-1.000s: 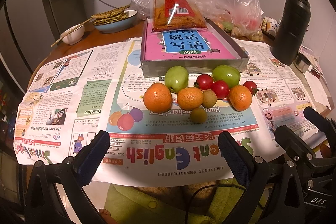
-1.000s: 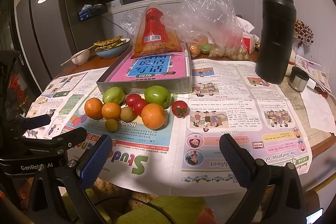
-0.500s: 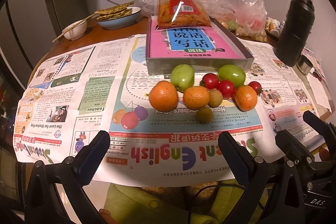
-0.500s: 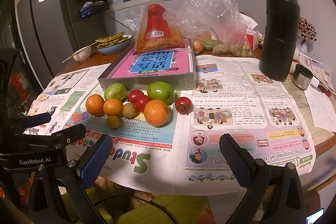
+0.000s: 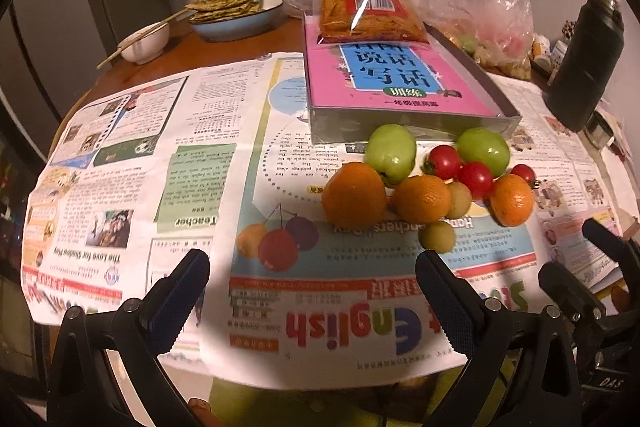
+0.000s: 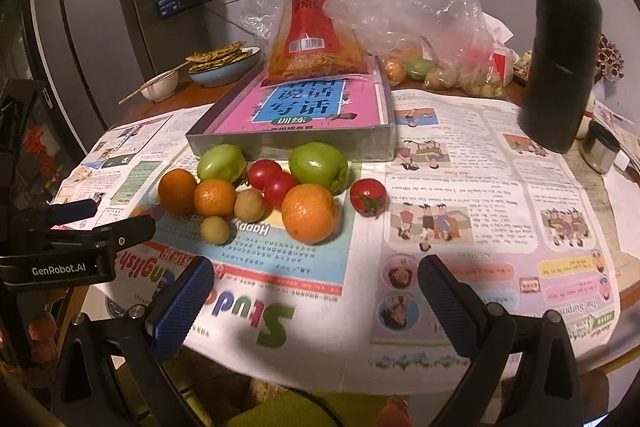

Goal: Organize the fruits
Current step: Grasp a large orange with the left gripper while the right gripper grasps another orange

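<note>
A pile of fruit lies on the newspaper in front of a grey tray (image 5: 408, 121) (image 6: 288, 147). It holds three oranges, the nearest one (image 5: 354, 195) (image 6: 309, 213) large, two green apples (image 5: 390, 153) (image 6: 318, 165), three red tomatoes (image 5: 476, 179) (image 6: 368, 195) and two small brownish-green fruits (image 5: 438, 235) (image 6: 215, 229). My left gripper (image 5: 312, 297) is open near the table's front edge, short of the pile. My right gripper (image 6: 316, 301) is open too, just before the big orange. Neither holds anything.
The tray carries a pink book (image 6: 300, 107) and a red snack bag (image 6: 314, 35). A black thermos (image 6: 560, 47) stands at the right. Plastic bags with fruit (image 6: 432, 27), a blue bowl (image 5: 236, 19) and a white bowl with chopsticks (image 5: 144, 41) sit behind. Newspaper (image 5: 160, 167) covers the table.
Both grippers have moved forward toward the fruit pile, which now appears larger and closer. Both stay open. No fruit has moved.
</note>
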Demonstrator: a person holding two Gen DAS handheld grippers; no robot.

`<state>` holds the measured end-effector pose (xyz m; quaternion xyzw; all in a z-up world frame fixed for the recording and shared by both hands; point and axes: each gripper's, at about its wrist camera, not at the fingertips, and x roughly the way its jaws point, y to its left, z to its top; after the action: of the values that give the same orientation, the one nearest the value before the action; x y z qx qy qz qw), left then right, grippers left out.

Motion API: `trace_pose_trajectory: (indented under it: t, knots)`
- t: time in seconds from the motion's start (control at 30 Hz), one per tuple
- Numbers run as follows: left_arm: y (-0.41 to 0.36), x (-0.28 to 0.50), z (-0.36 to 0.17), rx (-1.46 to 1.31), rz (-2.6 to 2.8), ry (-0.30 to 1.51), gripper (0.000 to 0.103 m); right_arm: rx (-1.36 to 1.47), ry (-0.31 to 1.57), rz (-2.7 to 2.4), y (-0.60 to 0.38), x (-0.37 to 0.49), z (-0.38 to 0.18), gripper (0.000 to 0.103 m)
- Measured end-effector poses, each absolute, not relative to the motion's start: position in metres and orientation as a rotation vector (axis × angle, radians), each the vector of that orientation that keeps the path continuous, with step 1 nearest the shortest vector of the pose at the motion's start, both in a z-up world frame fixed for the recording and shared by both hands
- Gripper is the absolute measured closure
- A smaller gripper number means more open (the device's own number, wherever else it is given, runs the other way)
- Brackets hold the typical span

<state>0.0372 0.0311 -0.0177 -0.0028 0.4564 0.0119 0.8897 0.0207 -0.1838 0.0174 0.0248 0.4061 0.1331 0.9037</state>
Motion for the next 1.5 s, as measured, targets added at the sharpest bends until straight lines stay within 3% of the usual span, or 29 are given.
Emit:
trace_pose_trajectory:
  t: [0.17,0.3,0.37,0.43,0.7,0.9,1.1,1.3,1.5]
  knots:
    - [0.034,0.054,-0.023,0.012,0.013,0.954,0.001,0.046,0.857,0.256,-0.184,0.038,0.009,0.004]
    - [0.035,0.065,-0.027,0.02,-0.008,0.964,0.001,0.038,0.883,0.258,-0.182,0.049,0.001,0.016]
    - [0.036,0.069,-0.029,0.017,-0.021,0.969,0.008,0.038,0.891,0.261,-0.181,0.053,-0.002,0.021]
    - [0.037,0.072,-0.031,0.01,-0.031,0.979,0.008,0.034,0.89,0.265,-0.18,0.055,-0.004,0.032]
    - [0.035,0.081,-0.034,0.0,-0.088,0.998,0.02,0.029,0.887,0.301,-0.173,0.062,-0.005,0.051]
    - [0.026,0.086,-0.035,0.02,-0.112,0.996,0.027,0.022,0.881,0.31,-0.169,0.067,-0.007,0.053]
    - [0.023,0.09,-0.036,0.015,-0.137,1.004,0.036,0.017,0.877,0.322,-0.167,0.07,-0.01,0.063]
    - [0.02,0.095,-0.039,-0.024,-0.195,1.026,0.058,0.037,0.873,0.336,-0.169,0.069,-0.009,0.064]
    - [0.015,0.094,-0.039,-0.011,-0.19,1.026,0.059,0.05,0.848,0.351,-0.171,0.066,0.001,0.064]
